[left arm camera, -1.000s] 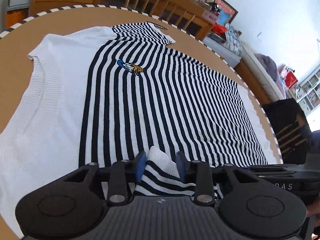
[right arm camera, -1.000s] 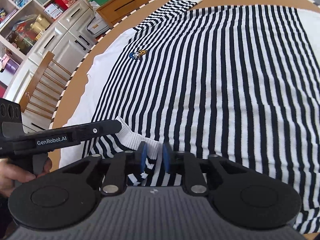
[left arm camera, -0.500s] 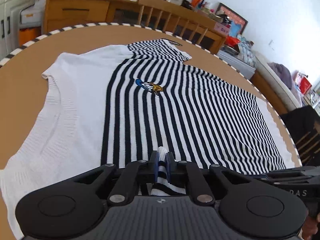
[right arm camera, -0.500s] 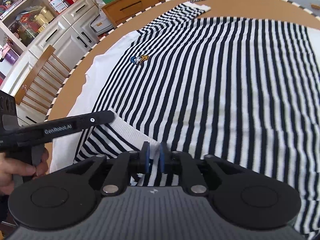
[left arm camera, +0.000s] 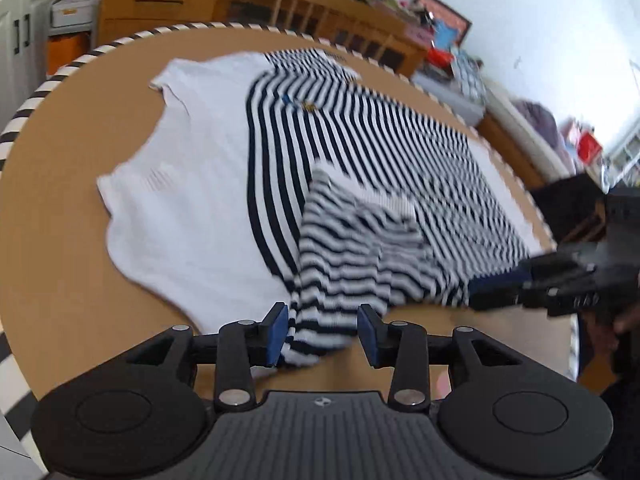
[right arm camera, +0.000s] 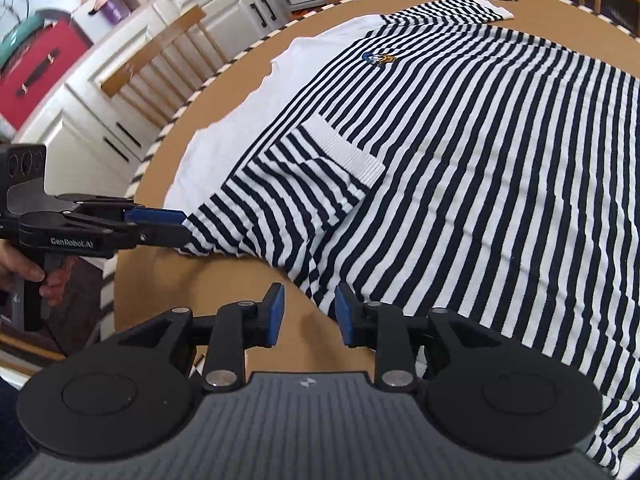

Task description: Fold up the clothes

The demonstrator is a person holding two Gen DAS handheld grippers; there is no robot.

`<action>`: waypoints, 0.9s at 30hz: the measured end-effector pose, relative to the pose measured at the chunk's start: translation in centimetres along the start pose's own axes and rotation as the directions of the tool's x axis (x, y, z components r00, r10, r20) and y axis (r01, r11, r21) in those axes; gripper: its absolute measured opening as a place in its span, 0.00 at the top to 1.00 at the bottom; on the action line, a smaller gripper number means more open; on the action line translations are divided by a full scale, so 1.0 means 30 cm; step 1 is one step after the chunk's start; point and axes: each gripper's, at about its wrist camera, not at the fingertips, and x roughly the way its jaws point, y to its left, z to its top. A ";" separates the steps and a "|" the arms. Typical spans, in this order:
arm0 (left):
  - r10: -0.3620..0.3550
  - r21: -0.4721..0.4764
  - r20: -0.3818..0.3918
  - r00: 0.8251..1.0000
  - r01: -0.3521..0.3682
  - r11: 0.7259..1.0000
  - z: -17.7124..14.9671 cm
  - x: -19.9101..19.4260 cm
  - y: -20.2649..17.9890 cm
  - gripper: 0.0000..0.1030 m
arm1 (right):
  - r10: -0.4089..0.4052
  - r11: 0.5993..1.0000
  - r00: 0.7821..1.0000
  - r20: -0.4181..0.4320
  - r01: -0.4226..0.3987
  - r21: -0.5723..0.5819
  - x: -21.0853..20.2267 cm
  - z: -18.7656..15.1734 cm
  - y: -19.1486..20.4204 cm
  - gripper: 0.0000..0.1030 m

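Observation:
A navy-and-white striped sweater (left arm camera: pixel 360 148) lies flat on the round brown table (left arm camera: pixel 60 240). One sleeve (right arm camera: pixel 288 192) is folded across its body, with the white cuff (right arm camera: pixel 344 148) on the stripes. My left gripper (left arm camera: pixel 322 334) is at the table's near edge with its jaws opening. The sleeve's fold still lies loosely between the blue pads. My right gripper (right arm camera: pixel 310 314) is opening too, and only the sweater's edge reaches its gap. Each gripper shows in the other's view, the left gripper (right arm camera: pixel 160 220) at the sleeve's fold and the right gripper (left arm camera: pixel 496 292) at the sweater's edge.
The table's rim (right arm camera: pixel 224 68) has a black-and-white striped band. A wooden chair (right arm camera: pixel 160 64) and white cupboards (right arm camera: pixel 224 12) stand beyond it. A wooden sideboard (left arm camera: pixel 160 4) with clutter lines the far wall. A hand (right arm camera: pixel 24 268) holds the left gripper's handle.
Both grippers were shut on the striped sleeve; now their jaws have parted and both have drawn back toward the table's near edge. The sleeve lies folded on the body.

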 end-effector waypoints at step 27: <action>0.085 0.069 0.281 0.956 -0.108 0.992 0.558 -0.148 0.043 0.16 | -0.151 0.965 0.951 0.269 0.083 0.248 -0.169 0.394 -0.366 0.62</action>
